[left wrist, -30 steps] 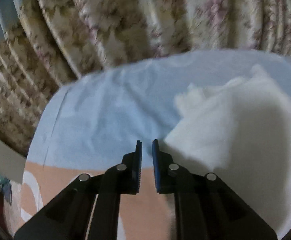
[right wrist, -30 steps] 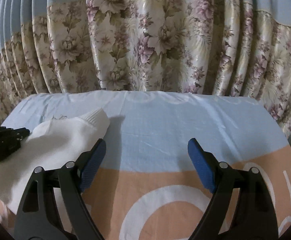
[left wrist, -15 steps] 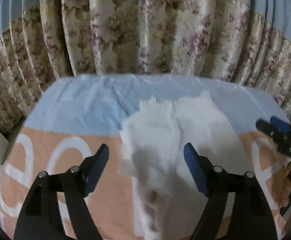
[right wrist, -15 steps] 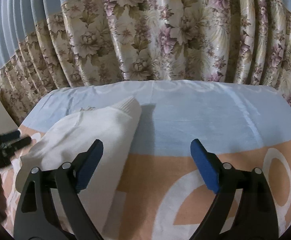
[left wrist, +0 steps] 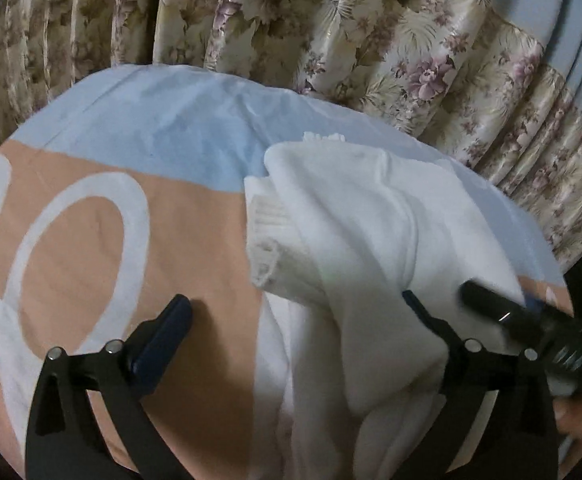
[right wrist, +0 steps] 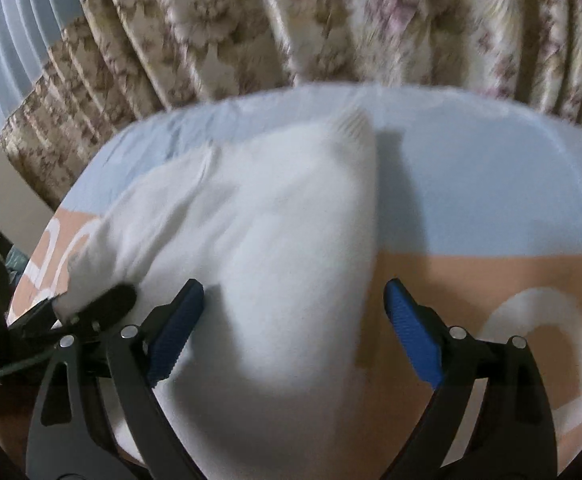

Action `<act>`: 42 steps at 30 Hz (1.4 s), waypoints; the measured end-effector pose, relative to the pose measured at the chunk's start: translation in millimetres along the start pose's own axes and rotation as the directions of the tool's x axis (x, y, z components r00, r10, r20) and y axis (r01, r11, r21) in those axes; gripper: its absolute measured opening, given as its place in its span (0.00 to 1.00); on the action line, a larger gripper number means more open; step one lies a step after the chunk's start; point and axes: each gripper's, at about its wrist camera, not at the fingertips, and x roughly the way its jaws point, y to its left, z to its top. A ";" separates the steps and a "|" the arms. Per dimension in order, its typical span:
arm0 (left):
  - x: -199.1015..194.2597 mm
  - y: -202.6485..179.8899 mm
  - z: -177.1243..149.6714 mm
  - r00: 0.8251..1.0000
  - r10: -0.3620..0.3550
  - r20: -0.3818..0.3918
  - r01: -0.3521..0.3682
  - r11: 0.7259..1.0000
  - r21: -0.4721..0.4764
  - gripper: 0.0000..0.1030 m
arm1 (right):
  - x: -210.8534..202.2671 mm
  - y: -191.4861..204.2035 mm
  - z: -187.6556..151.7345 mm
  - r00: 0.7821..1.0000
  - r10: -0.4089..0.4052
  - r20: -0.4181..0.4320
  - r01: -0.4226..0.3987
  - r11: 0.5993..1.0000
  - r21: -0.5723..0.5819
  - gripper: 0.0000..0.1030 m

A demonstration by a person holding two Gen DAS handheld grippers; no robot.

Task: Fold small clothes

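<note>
A white knit garment (left wrist: 355,240) lies bunched on the blue and peach printed sheet (left wrist: 91,240). My left gripper (left wrist: 297,316) is open, low over the garment's near edge, its right finger against the cloth. My right gripper (right wrist: 293,316) is open and straddles the garment (right wrist: 259,248) from the other side. Each gripper's finger shows in the other's view: the right one (left wrist: 503,312) at the right, the left one (right wrist: 103,304) at the left.
A floral curtain (left wrist: 371,40) hangs close behind the far edge of the sheet. A pale board (right wrist: 7,196) stands at the left beyond the sheet. The sheet (right wrist: 511,220) is bare to the right of the garment.
My left gripper went from shut to open and came down close over the garment. My right gripper stayed open and moved left and forward until it straddles the garment.
</note>
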 end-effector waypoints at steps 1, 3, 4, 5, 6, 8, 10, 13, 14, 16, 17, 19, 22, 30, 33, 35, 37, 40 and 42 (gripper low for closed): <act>0.2 -1.5 0.5 1.000 0.001 -0.003 -0.001 1.000 0.005 0.99 | 2.2 -0.4 -2.2 1.000 0.011 -0.002 -0.011 1.000 0.013 0.88; -0.4 -0.8 0.1 1.000 -0.001 -0.010 0.001 1.000 0.004 0.99 | 4.2 -1.1 -4.9 0.999 0.046 0.002 -0.046 0.998 0.037 0.82; -0.7 -1.8 -0.2 1.000 -0.002 -0.014 0.002 1.000 0.009 0.99 | 4.0 -0.2 -5.6 0.998 0.059 0.003 -0.059 0.998 0.038 0.75; -1.4 -2.7 -1.3 1.000 0.002 -0.010 -0.001 1.000 0.013 0.97 | 2.7 2.9 -5.8 0.998 0.064 0.006 -0.065 0.998 0.024 0.69; -1.5 -5.1 -2.3 1.000 0.002 -0.005 -0.002 1.000 0.016 0.92 | 1.0 6.5 -5.7 0.998 0.061 0.011 -0.061 0.998 0.004 0.65; -3.5 -16.3 -5.7 0.998 -0.058 0.006 0.058 0.997 0.045 0.54 | -1.5 10.0 -4.2 0.998 0.060 0.015 -0.059 0.998 -0.021 0.54; -7.4 -35.8 -9.5 0.999 -0.019 0.032 0.015 0.992 0.124 0.47 | -2.3 10.7 -2.9 0.998 0.061 0.019 -0.061 0.998 -0.022 0.48; -9.2 -39.9 -7.7 0.999 -0.018 0.032 0.014 0.992 0.125 0.41 | -5.8 12.3 -1.1 0.998 0.053 0.033 -0.052 0.998 -0.030 0.40; -10.4 -39.6 -7.0 0.999 -0.018 0.032 0.014 0.993 0.116 0.39 | -7.4 13.6 -1.0 0.998 0.047 0.039 -0.045 0.998 -0.042 0.38; -15.2 -48.9 -6.5 0.999 0.006 0.047 -0.013 0.990 0.141 0.37 | -12.3 18.8 -0.3 0.998 0.028 0.057 -0.024 0.997 -0.076 0.36; -18.0 -53.7 -6.1 0.998 0.013 0.055 -0.021 0.988 0.150 0.37 | -14.5 21.2 0.2 0.998 0.017 0.065 -0.011 0.996 -0.091 0.35; -25.0 -65.2 -4.1 0.998 0.006 0.069 -0.017 0.989 0.150 0.36 | -22.3 21.5 1.0 0.997 0.003 0.083 0.007 0.993 -0.114 0.35; -35.1 -92.1 1.3 0.996 -0.013 0.086 -0.001 0.987 0.159 0.36 | -41.0 12.0 6.8 0.993 -0.025 0.114 0.041 0.990 -0.135 0.34; -43.9 -208.4 -8.1 0.989 -0.113 0.092 0.093 0.974 0.205 0.36 | -121.8 -71.3 7.6 0.972 -0.132 0.197 0.159 0.979 -0.129 0.34; -40.4 -252.8 -26.1 0.987 -0.142 0.080 0.122 0.969 0.213 0.36 | -149.4 -112.5 -6.0 0.965 -0.172 0.199 0.195 0.975 -0.104 0.35; -29.6 -277.3 -40.6 0.988 -0.143 0.054 0.128 0.967 0.221 0.37 | -158.6 -140.9 -17.4 0.965 -0.185 0.187 0.204 0.975 -0.088 0.35; -11.1 -289.7 -57.1 0.993 -0.115 0.025 0.107 0.970 0.219 0.45 | -156.0 -170.8 -30.9 0.971 -0.178 0.161 0.192 0.979 -0.071 0.38; 14.4 -275.9 -80.5 0.998 -0.066 -0.011 0.067 0.979 0.191 0.86 | -131.4 -210.8 -54.8 0.972 -0.232 0.048 0.233 0.973 -0.010 0.65; 11.9 -257.0 -84.6 0.999 -0.036 0.016 0.032 0.984 0.175 0.99 | -138.9 -222.7 -67.7 0.966 -0.245 0.088 0.241 0.969 0.050 0.84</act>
